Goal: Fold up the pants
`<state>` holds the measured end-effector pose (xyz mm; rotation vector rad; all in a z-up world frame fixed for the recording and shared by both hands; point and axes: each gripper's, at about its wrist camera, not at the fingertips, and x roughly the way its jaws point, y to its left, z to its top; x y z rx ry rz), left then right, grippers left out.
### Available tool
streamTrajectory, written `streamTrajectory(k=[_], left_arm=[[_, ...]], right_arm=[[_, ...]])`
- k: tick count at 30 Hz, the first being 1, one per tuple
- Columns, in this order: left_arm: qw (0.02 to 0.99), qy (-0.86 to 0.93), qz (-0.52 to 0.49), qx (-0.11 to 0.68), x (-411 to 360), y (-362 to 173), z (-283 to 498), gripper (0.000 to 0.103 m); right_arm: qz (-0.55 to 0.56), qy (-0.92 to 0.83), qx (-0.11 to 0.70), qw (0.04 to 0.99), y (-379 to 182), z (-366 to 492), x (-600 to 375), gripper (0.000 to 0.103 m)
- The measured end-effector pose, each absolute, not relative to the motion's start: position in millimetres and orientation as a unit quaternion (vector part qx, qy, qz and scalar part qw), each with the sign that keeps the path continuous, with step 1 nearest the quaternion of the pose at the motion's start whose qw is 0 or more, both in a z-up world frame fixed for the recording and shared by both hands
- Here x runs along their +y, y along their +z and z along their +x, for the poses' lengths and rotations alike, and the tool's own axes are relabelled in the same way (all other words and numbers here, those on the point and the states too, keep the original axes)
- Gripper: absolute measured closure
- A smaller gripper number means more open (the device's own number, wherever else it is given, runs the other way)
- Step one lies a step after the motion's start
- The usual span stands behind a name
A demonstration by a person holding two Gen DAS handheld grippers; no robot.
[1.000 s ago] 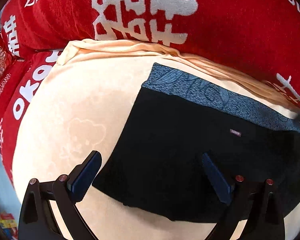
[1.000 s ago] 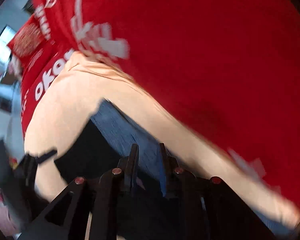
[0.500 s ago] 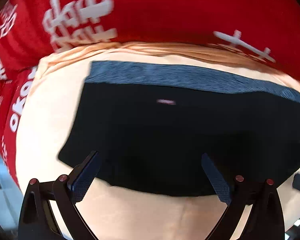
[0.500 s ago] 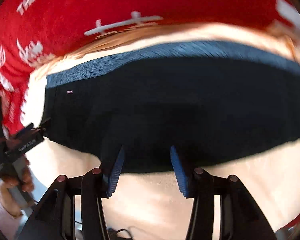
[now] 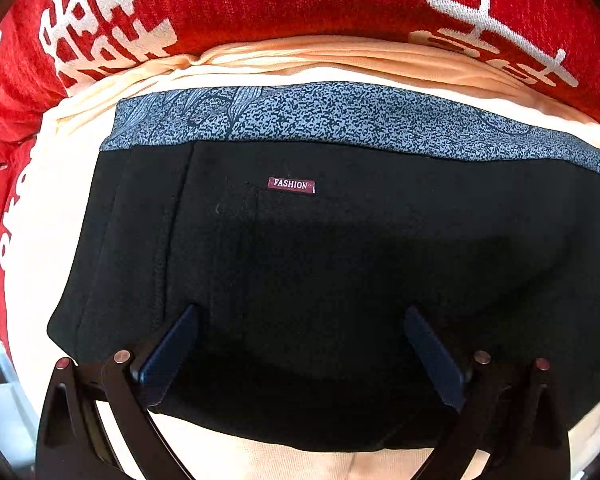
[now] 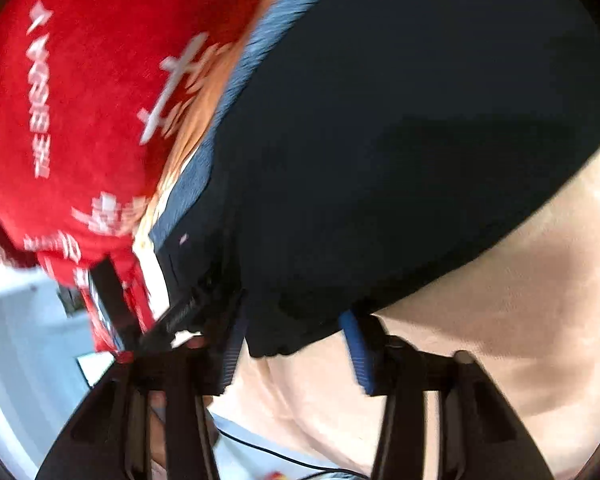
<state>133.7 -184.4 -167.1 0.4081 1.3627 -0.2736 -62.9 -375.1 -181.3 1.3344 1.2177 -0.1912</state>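
I am looking down through my two cameras at the pants (image 5: 340, 240). They are black and lie flat on a cream blanket (image 5: 60, 200). The cream blanket lies on top of a red blanket (image 5: 300, 0) with big white signs on it.

The pants have a blue-grey band (image 5: 340, 116) with a speckled pattern along the top. This band lies by the far edge of the cream blanket, close to where the red one shows. Just under the band is a small dark red label (image 5: 291, 185) that says FASHION. The near edge of the pants lies toward the near edge of the cream blanket, with a strip of cream showing below it.

My left gripper (image 5: 300, 312) points almost straight down over the near part of the pants. Its jaws are wide apart and hold nothing. I cannot tell if the tips touch the black cloth.

My right gripper (image 6: 294, 316) is at the near edge of the pants (image 6: 380, 120), and this picture is blurry. Its jaws are closing. A bit of the black hem sits in the gap, but there is space on both sides, so the pads are not pinching it. The cream blanket (image 6: 520, 300) shows on the right side of this view, and the red blanket (image 6: 80, 100) on the left.
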Motion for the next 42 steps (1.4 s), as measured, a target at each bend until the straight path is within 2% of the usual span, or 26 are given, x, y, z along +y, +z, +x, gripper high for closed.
streamTrajectory(k=[3,8,11,13,17,20,21,25,27,31,33,34,38,41,42], left_arm=[[0.753,-0.128,0.191,0.616,-185,-166,130,0.001],[0.75,-0.117,0.215,0.615,-197,-147,123,0.001],[0.764,-0.148,0.21,0.592,-220,-124,112,0.001],[0.766,-0.167,0.211,0.584,-246,-118,105,0.001],[0.753,-0.186,0.212,0.594,-300,-132,94,0.001],[0.76,-0.183,0.229,0.58,-315,-146,82,0.0],[0.765,-0.185,0.232,0.572,-315,-144,79,0.0],[0.754,-0.179,0.243,0.583,-311,-136,76,0.0],[0.751,-0.171,0.261,0.582,-321,-127,75,0.0],[0.761,-0.175,0.257,0.57,-346,-107,66,0.0],[0.762,-0.175,0.25,0.571,-368,-104,54,0.0],[0.762,-0.175,0.246,0.573,-377,-105,46,0.0],[0.759,-0.171,0.224,0.587,-417,-117,20,0.0],[0.757,-0.151,0.229,0.593,-430,-130,5,0.0],[0.768,-0.143,0.221,0.583,-430,-129,1,0.0]], right_arm=[[0.562,-0.074,0.517,0.641,-166,-65,-374,0.094],[0.516,-0.104,0.568,0.633,-170,-82,-366,0.094],[0.453,-0.121,0.575,0.67,-142,-92,-381,0.093],[0.404,-0.141,0.571,0.701,-124,-91,-400,0.088],[0.352,-0.159,0.559,0.734,-120,-58,-444,0.086],[0.307,-0.175,0.599,0.718,-143,-47,-462,0.082],[0.313,-0.176,0.598,0.717,-147,-53,-468,0.086],[0.342,-0.198,0.574,0.717,-138,-89,-487,0.086],[0.365,-0.225,0.573,0.698,-133,-113,-499,0.08],[0.382,-0.271,0.539,0.7,-120,-153,-536,0.077],[0.384,-0.308,0.518,0.699,-116,-168,-568,0.057],[0.386,-0.321,0.511,0.697,-117,-175,-581,0.054],[0.398,-0.368,0.489,0.683,-124,-191,-633,0.054],[0.373,-0.363,0.5,0.692,-131,-184,-649,0.076],[0.355,-0.36,0.511,0.695,-136,-181,-653,0.076]])
